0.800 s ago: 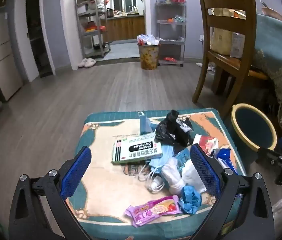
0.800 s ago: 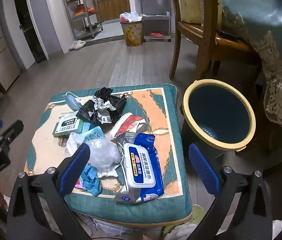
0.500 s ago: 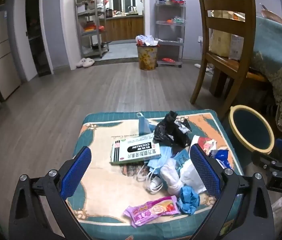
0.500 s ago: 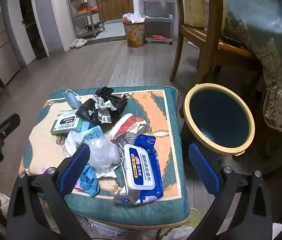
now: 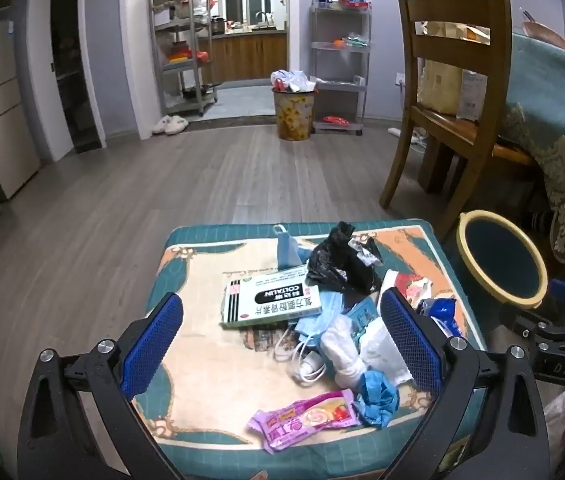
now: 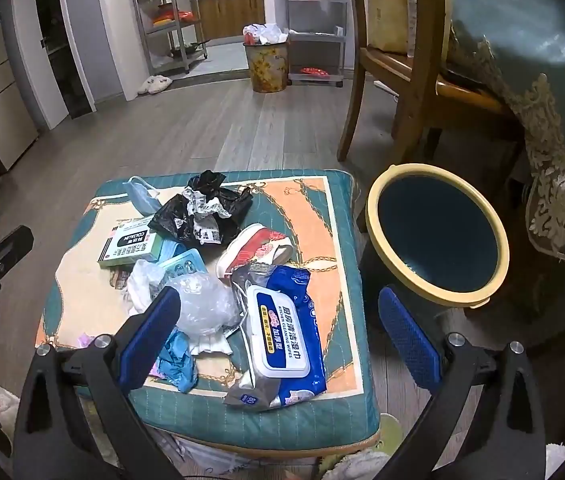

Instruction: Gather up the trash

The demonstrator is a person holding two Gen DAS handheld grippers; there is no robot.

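A pile of trash lies on a cushioned stool point(image 5: 186, 248): a white medicine box point(image 5: 270, 306), a black plastic bag point(image 5: 342, 264), a pink wrapper point(image 5: 306, 420), a blue crumpled glove point(image 5: 376, 394), blue masks point(image 5: 286, 248). A wet-wipes pack point(image 6: 282, 332) and a clear plastic wad point(image 6: 202, 306) show in the right wrist view. A yellow-rimmed bin point(image 6: 436, 236) stands right of the stool. My left gripper point(image 5: 282, 340) is open and empty above the stool's near side. My right gripper point(image 6: 278, 336) is open and empty over the wipes pack.
A wooden chair point(image 5: 446, 92) and a table with a teal cloth point(image 5: 554, 120) stand at the right, behind the bin. A full patterned waste bin point(image 5: 292, 114) and metal shelves point(image 5: 184, 48) are far back. Wooden floor surrounds the stool.
Both grippers have drawn back and up slightly from the stool; the pile looks a little farther off. Nothing on the stool has moved.
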